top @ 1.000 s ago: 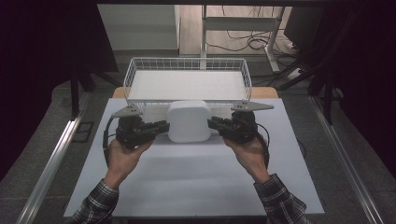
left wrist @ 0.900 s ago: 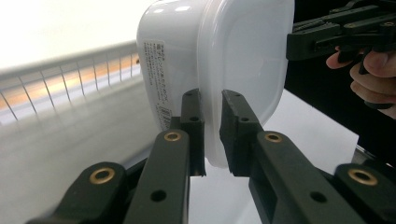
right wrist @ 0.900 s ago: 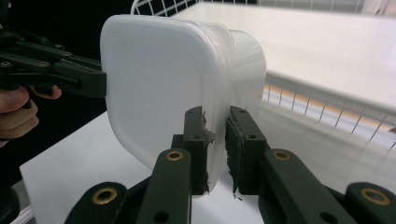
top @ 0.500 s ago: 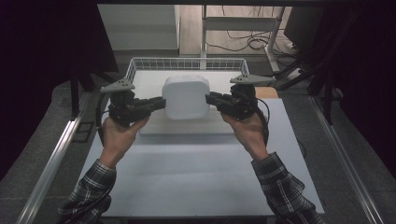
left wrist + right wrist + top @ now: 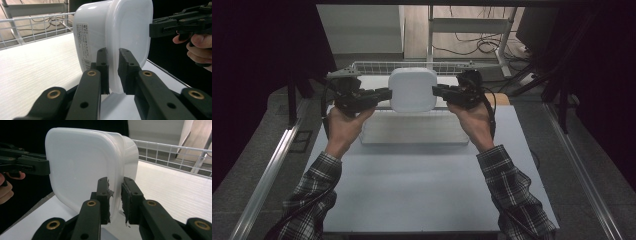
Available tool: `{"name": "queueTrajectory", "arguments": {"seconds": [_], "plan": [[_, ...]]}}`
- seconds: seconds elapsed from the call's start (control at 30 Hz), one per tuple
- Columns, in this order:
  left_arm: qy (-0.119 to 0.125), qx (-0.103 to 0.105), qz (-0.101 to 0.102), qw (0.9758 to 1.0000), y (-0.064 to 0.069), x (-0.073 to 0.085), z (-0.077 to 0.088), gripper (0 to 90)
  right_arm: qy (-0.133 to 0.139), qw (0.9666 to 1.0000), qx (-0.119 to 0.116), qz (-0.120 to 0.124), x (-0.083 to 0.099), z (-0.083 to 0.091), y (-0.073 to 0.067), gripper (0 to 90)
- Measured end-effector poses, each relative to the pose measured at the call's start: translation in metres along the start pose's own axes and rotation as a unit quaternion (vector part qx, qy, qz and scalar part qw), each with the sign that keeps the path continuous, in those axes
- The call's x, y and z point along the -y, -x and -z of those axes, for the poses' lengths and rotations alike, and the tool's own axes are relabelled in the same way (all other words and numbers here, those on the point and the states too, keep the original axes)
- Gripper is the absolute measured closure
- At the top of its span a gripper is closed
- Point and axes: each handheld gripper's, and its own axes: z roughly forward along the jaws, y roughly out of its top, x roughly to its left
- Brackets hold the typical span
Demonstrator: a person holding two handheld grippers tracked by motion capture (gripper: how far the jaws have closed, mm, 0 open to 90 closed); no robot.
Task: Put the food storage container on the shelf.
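A white lidded plastic container hangs in the air above the wire basket, held from both sides. My left gripper is shut on the container's left rim, and my right gripper is shut on its right rim. In the left gripper view the jaws clamp the lid rim of the container at my left gripper, with a printed label on its side. In the right gripper view the container shows its lid face, pinched at the edge by my right gripper.
The white wire basket sits at the far end of the pale table, with a white floor inside it. A metal stand and cables lie beyond. Dark curtains flank both sides.
Both grippers have lifted the container off the table and carried it forward and up, over the basket. Both stayed shut on its rim.
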Motion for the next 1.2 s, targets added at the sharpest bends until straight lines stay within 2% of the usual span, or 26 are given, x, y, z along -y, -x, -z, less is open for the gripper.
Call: {"name": "queueTrajectory", "arguments": {"seconds": [0.43,0.6,0.67,0.77,0.8,0.93,1.2], "plan": [[-0.015,-0.018,0.014,0.9996,-0.011,-0.002,-0.014,77.1,-0.028,0.9995,0.013,-0.010,-0.009,-0.014,0.008,75.9],[-0.017,-0.015,0.017,0.9996,-0.014,0.000,-0.017,73.8,-0.034,0.9992,0.012,-0.015,-0.009,-0.018,0.010,74.9],[-0.009,-0.008,0.023,0.9997,-0.015,0.002,-0.017,72.6,-0.033,0.9993,0.013,-0.016,-0.008,-0.019,0.010,74.5],[-0.005,-0.005,0.024,0.9997,-0.016,0.002,-0.017,71.3,-0.033,0.9993,0.014,-0.015,-0.008,-0.019,0.011,73.7],[-0.004,-0.005,0.023,0.9997,-0.015,0.001,-0.018,68.1,-0.031,0.9993,0.013,-0.014,-0.009,-0.020,0.010,71.1],[-0.004,-0.011,0.018,0.9998,-0.015,-0.001,-0.021,64.5,-0.030,0.9993,0.021,-0.006,-0.011,-0.023,0.009,67.7],[-0.009,-0.017,0.029,0.9994,-0.022,-0.002,-0.028,64.5,-0.037,0.9988,0.030,-0.003,-0.014,-0.032,0.011,64.6]]}}
